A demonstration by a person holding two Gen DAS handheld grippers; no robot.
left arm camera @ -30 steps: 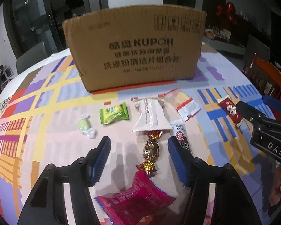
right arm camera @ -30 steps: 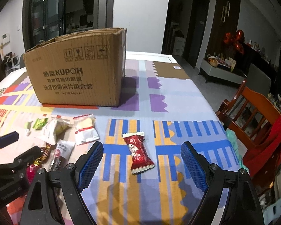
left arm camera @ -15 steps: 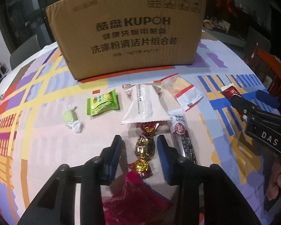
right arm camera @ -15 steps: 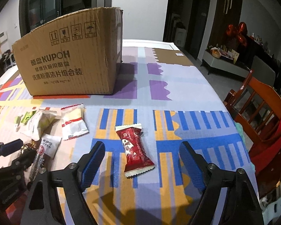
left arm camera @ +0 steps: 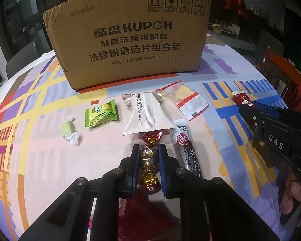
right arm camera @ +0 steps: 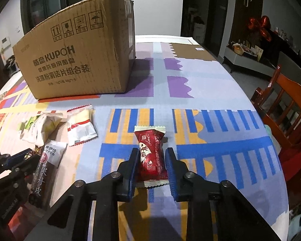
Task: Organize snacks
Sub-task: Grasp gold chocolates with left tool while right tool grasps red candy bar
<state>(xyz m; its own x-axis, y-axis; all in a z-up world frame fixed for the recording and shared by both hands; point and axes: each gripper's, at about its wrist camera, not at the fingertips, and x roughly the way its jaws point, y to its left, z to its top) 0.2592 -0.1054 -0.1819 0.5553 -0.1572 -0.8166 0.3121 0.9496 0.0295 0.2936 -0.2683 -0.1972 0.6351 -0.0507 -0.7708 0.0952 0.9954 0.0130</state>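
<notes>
On table: left gripper (left arm camera: 147,156) jaws closing on foil candy (left arm camera: 148,158); right gripper (right arm camera: 152,160) on red bar (right arm camera: 152,156).

The crinkled magenta foil packet (left arm camera: 148,217) lies mostly hidden under the near black gripper frame. In the right wrist view, the small green wrapped snack (right arm camera: 31,121) peeks from behind the white pillow pouch (right arm camera: 40,130). The tall brown cardboard box (left arm camera: 128,40) shows none of its inside.

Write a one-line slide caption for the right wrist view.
Right gripper closing on a red snack packet lying on the patterned tablecloth, cardboard box behind.

Wooden chair (right arm camera: 285,108) beside table; red bow (right arm camera: 259,25) on dark cabinet.
</notes>
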